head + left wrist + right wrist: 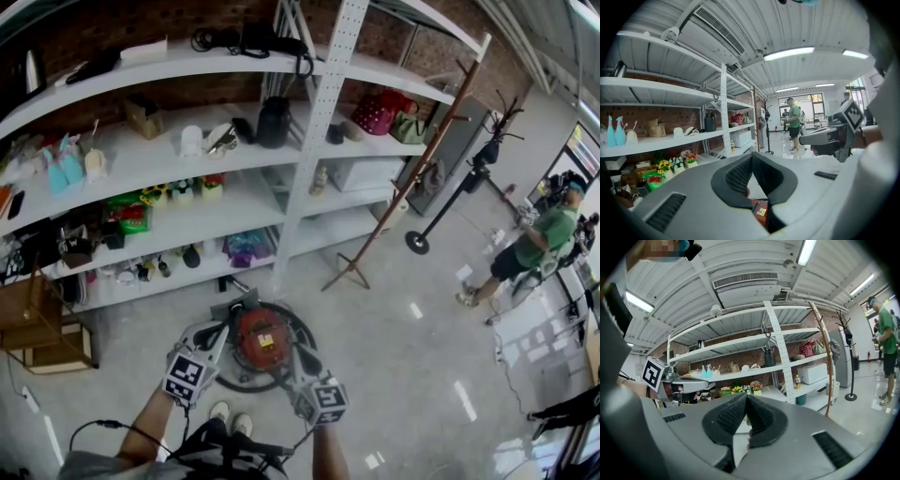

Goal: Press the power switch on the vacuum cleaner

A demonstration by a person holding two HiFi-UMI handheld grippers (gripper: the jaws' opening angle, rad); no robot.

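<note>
White shelving (314,141), coat stand (413,176), red vacuum cleaner (261,339) below left gripper (752,157), right gripper (746,397), both closed

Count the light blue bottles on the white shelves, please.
2. The left bottle and the right bottle stand side by side near the left end of the shelf board second from the top. More may hide in the clutter.

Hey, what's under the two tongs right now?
A red vacuum cleaner sits on the floor beneath the left tongs and right tongs, both shut, a black hose looped round it. The tongs cover its sides; the power switch cannot be made out.
</note>
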